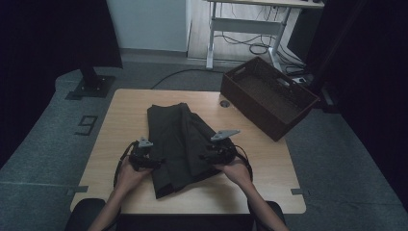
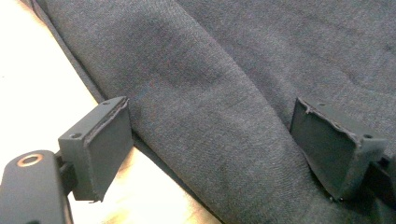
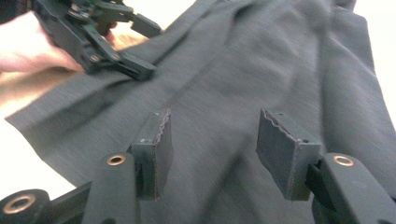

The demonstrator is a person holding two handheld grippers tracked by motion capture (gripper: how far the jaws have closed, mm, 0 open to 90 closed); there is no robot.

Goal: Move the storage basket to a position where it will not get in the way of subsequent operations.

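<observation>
A dark grey folded garment (image 1: 178, 139) lies in the middle of the wooden table (image 1: 274, 163). My left gripper (image 1: 156, 163) rests at the cloth's left edge, its jaws wide open. In the left gripper view (image 2: 210, 116) a raised fold of the garment (image 2: 224, 70) runs between the pads without being pressed, and one pad sits over bare table. My right gripper (image 1: 206, 156) hovers at the garment's right side. In the right gripper view (image 3: 217, 123) its jaws stand open above the cloth (image 3: 261, 60) with nothing between them, and the left gripper (image 3: 152, 49) and its hand are farther off.
A brown woven basket (image 1: 250, 113) stands at the table's back right corner, partly over the edge. A round cable hole (image 1: 224, 103) is in the tabletop near it. On the floor beyond are a black stand base (image 1: 91, 86) and a white desk frame (image 1: 211, 38).
</observation>
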